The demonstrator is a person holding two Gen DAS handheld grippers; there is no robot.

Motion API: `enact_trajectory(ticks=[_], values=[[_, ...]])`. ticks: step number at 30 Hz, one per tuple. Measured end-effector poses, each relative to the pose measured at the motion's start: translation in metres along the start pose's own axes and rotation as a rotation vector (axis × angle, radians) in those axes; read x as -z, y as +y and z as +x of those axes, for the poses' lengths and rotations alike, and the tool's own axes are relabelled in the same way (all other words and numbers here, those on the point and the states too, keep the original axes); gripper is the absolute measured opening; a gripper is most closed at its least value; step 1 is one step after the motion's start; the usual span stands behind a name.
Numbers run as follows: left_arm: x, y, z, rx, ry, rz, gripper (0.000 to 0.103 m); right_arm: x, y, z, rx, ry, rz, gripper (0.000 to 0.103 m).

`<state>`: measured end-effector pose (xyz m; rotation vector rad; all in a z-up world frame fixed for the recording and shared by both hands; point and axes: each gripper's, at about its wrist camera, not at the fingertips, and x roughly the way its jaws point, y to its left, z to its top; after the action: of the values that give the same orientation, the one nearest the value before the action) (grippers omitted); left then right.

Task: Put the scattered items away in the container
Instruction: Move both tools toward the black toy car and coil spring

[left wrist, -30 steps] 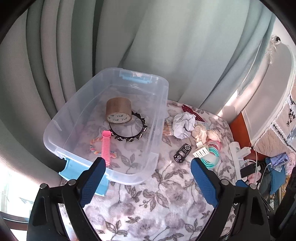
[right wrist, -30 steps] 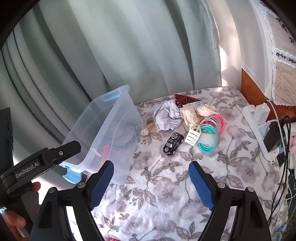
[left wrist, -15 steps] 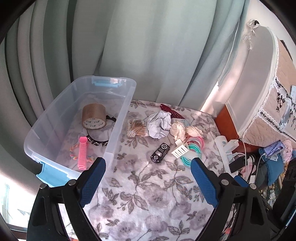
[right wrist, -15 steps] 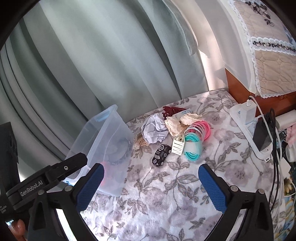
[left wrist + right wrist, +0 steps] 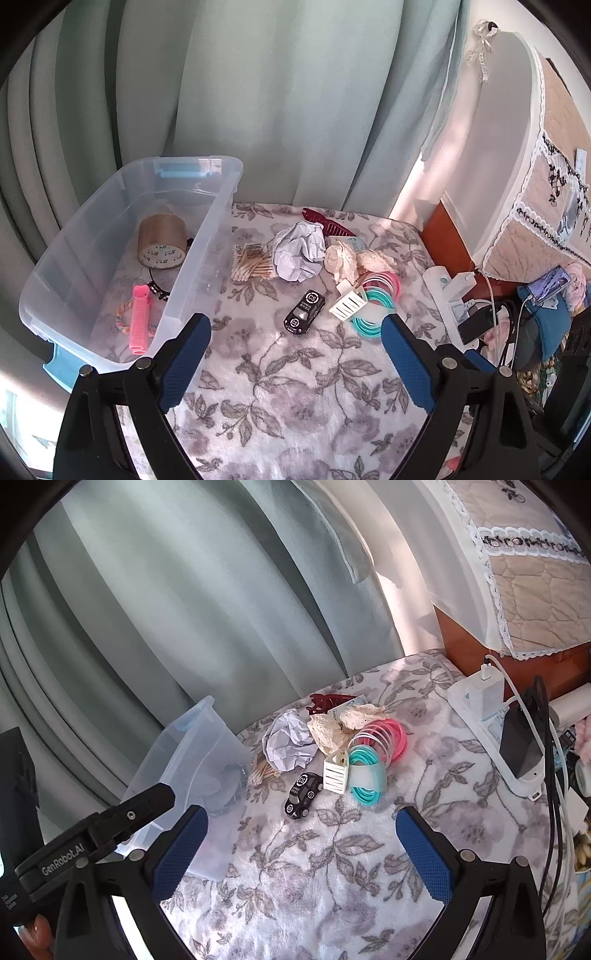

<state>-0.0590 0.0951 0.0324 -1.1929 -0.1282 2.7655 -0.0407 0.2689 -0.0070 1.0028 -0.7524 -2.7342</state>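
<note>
Clear bin (image 5: 207, 236) at the table's left, against the curtain (image 5: 295, 92), with blue latches at its near and far ends. Inside: tape roll (image 5: 161, 240) toward the far end, pink roller (image 5: 139, 318) nearer, lying over a braided band (image 5: 122, 317), and a black studded band partly hidden behind the bin's right wall.

Scattered on the floral cloth (image 5: 295, 387) to the right of the bin: cotton swabs (image 5: 253, 262) just beside the bin wall, touching crumpled paper (image 5: 299, 253) on their right. Dark red hair claw (image 5: 327, 223) at the far edge behind the paper. Lace pieces (image 5: 351, 260) right of the paper. Pink rings (image 5: 382, 282) and teal rings (image 5: 369, 314) joined in one coil, with a white clip (image 5: 347, 302) against their left side. Black toy car (image 5: 304, 312) near and left of the clip, apart from the swabs.

Left gripper (image 5: 295, 332) over the near cloth, jaws released and wide, nothing between them; left finger (image 5: 184, 362) in front of the bin's near right corner. Right gripper (image 5: 301, 827) likewise spread wide and empty, aimed at the car (image 5: 303, 794) and clip (image 5: 336, 773). Part of the left gripper's body at the right view's lower left, a fingertip (image 5: 35, 936) just below it.

Power strip (image 5: 495, 738) with plugs and cables at the table's right edge.
</note>
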Motion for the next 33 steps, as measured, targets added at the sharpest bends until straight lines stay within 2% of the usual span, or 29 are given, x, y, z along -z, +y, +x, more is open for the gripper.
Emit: enact_trajectory(ticks=[4, 10, 14, 22, 25, 31, 33], values=[[0.001, -0.004, 0.012, 0.016, 0.014, -0.002, 0.094, -0.001, -0.006, 0.003, 0.03, -0.02, -0.017, 0.103], [-0.002, -0.012, 0.023, 0.042, -0.002, 0.006, 0.099, -0.003, -0.019, 0.007, 0.007, -0.061, 0.007, 0.103], [-0.002, -0.014, 0.034, 0.065, 0.003, 0.006, 0.099, -0.004, -0.027, 0.014, -0.001, -0.04, 0.023, 0.103], [0.002, -0.013, 0.064, 0.088, 0.048, -0.022, 0.099, -0.005, -0.036, 0.026, 0.093, -0.032, -0.001, 0.103], [0.004, -0.013, 0.074, 0.105, 0.075, -0.025, 0.099, -0.005, -0.039, 0.031, 0.104, -0.019, -0.007, 0.103], [0.008, -0.013, 0.088, 0.031, 0.074, 0.039, 0.099, -0.001, -0.044, 0.051, 0.142, 0.03, -0.024, 0.103], [0.01, -0.01, 0.095, 0.028, 0.086, 0.042, 0.099, 0.002, -0.047, 0.058, 0.146, 0.046, -0.013, 0.103]])
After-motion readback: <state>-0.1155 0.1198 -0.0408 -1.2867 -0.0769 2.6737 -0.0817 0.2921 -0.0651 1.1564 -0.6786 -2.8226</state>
